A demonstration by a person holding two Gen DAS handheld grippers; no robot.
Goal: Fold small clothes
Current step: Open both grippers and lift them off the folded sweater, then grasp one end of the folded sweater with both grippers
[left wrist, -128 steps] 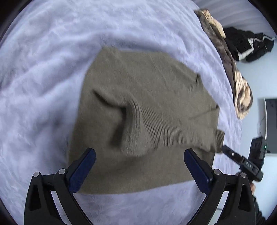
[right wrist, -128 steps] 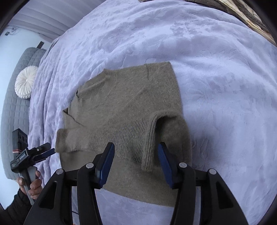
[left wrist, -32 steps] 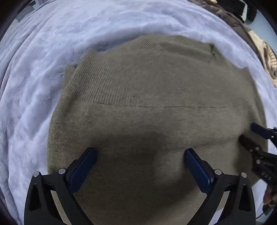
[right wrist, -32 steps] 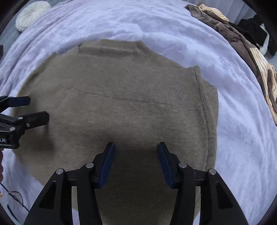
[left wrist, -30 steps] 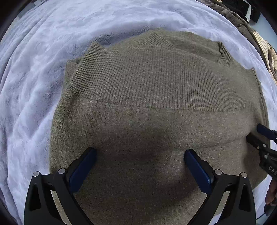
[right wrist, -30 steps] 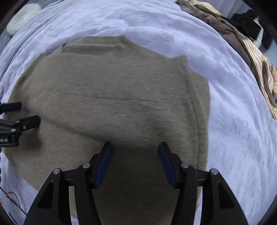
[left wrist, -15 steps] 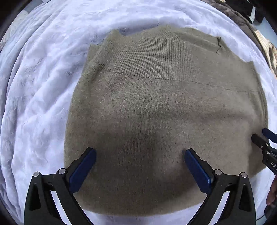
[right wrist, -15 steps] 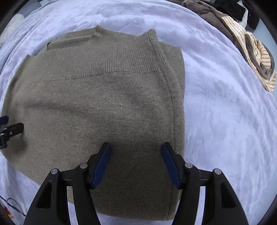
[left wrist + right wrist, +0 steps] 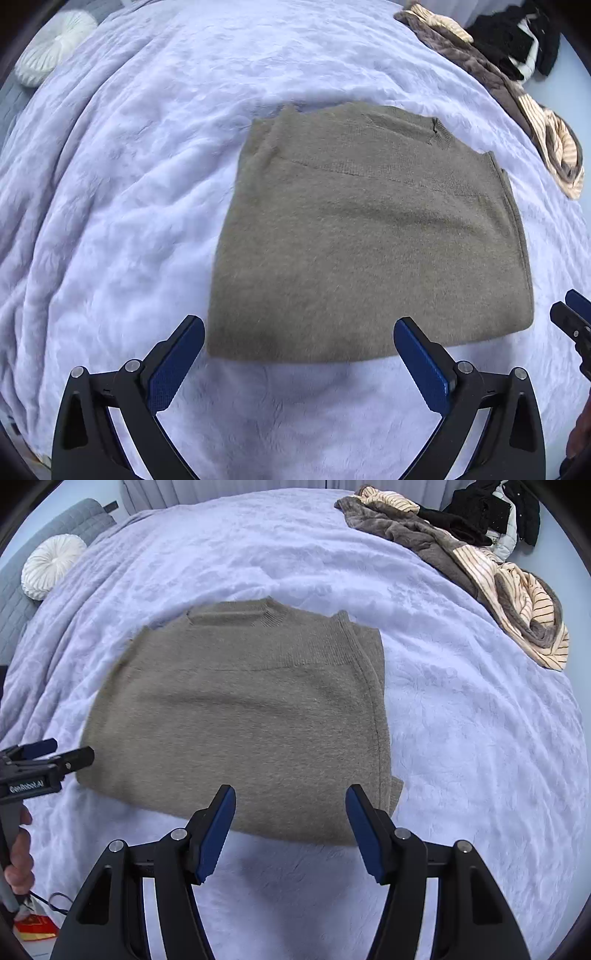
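An olive-brown knit sweater (image 9: 369, 236) lies folded into a flat rectangle on the lavender bedspread (image 9: 110, 221), collar at the far edge. It also shows in the right wrist view (image 9: 243, 716). My left gripper (image 9: 297, 347) is open and empty, held just short of the sweater's near edge. My right gripper (image 9: 290, 816) is open and empty at the near edge too. The left gripper shows at the left of the right wrist view (image 9: 55, 755); the right gripper's tips show at the right edge of the left wrist view (image 9: 570, 312).
A pile of brown, striped and black clothes (image 9: 480, 554) lies at the bed's far right, also in the left wrist view (image 9: 517, 74). A round white cushion (image 9: 51, 565) rests on a grey headboard (image 9: 14, 602) at far left. A red packet (image 9: 35, 925) lies below the bed.
Both grippers have pulled back from over the sweater to its near edge. The sweater, with a sleeve lying loose 4.3 s ago, now lies as a smooth folded rectangle.
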